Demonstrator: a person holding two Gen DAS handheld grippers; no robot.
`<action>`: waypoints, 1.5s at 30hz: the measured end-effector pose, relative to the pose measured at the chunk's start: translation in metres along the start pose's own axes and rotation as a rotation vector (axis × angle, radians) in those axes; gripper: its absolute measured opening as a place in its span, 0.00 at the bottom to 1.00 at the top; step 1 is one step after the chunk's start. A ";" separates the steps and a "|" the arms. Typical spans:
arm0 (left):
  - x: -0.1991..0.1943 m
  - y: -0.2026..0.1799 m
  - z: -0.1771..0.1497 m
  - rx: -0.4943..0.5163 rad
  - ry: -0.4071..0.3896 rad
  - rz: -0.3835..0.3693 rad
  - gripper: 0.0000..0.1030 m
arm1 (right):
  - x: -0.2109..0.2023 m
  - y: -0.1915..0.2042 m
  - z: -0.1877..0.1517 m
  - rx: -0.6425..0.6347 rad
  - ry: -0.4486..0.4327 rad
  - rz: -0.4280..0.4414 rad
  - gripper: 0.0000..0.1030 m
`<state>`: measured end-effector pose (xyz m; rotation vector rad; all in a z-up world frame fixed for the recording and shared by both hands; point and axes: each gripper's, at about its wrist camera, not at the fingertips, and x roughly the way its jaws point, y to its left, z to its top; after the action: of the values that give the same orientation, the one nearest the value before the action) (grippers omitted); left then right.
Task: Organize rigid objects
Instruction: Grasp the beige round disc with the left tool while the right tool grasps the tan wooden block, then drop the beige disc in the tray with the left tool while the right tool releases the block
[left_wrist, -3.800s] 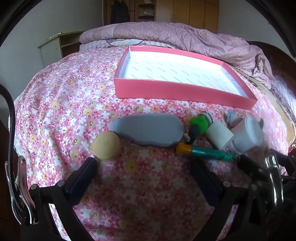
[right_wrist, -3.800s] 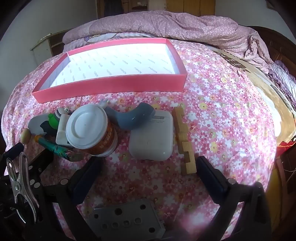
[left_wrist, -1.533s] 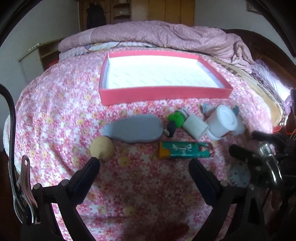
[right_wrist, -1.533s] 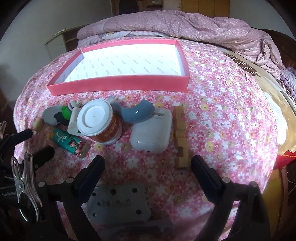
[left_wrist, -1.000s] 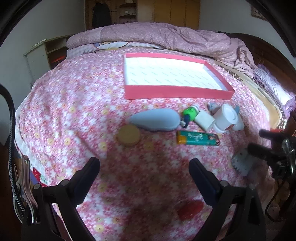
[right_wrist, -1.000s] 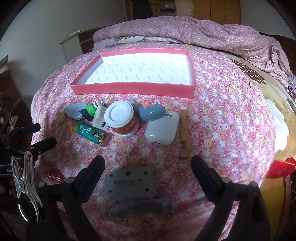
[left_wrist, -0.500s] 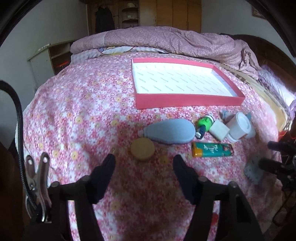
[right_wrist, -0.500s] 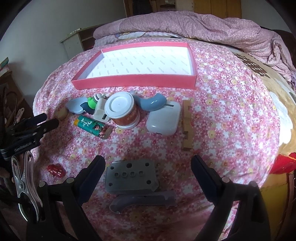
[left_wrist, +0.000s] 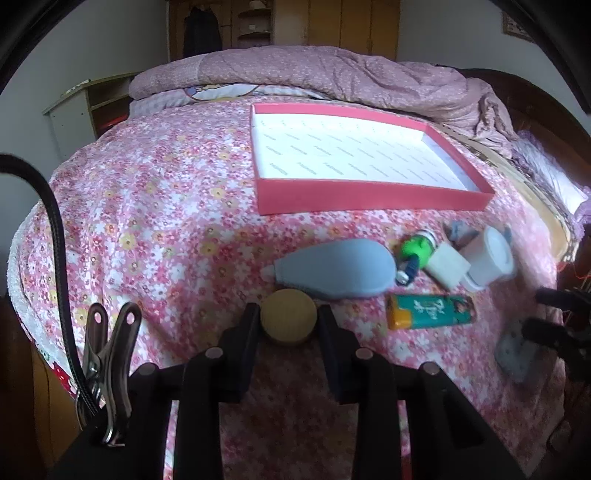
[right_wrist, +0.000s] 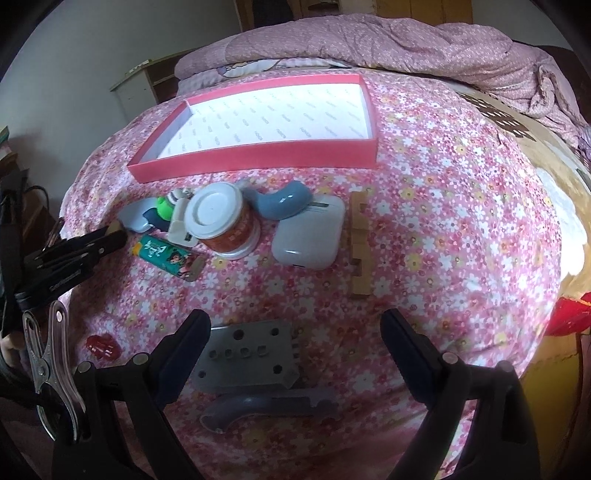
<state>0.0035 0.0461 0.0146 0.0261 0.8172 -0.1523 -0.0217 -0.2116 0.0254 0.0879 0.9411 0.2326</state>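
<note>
Item in hand: wooden disc, lying flat on the flowered bedspread toward its near edge, just in front of the grey teardrop piece.

Left gripper: your jaws are closing, the disc between them, and the pads look to be touching its rim on both sides.

Right gripper: spread wide, nothing between the fingers, hovering over the grey perforated plate at the near edge.

Step, as judged: first pick of the sort; the pink tray toward the far edge holds nothing.

Next move calls for: finish your squeeze, lift the disc level, and carry it over the tray's near wall.

Still loose: lighter, white-lidded jar, white case, wooden block.
</note>
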 end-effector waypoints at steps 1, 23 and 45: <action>-0.002 0.000 -0.002 -0.002 0.001 -0.011 0.32 | 0.001 -0.002 0.001 0.005 0.001 -0.001 0.87; -0.007 -0.009 -0.013 -0.008 -0.004 -0.040 0.32 | -0.002 -0.029 0.014 -0.031 -0.050 -0.104 0.33; -0.022 -0.006 0.007 -0.027 -0.010 -0.102 0.32 | 0.007 -0.042 0.027 -0.001 -0.073 -0.053 0.12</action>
<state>-0.0073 0.0421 0.0351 -0.0423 0.8108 -0.2375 0.0107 -0.2498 0.0287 0.0701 0.8697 0.1802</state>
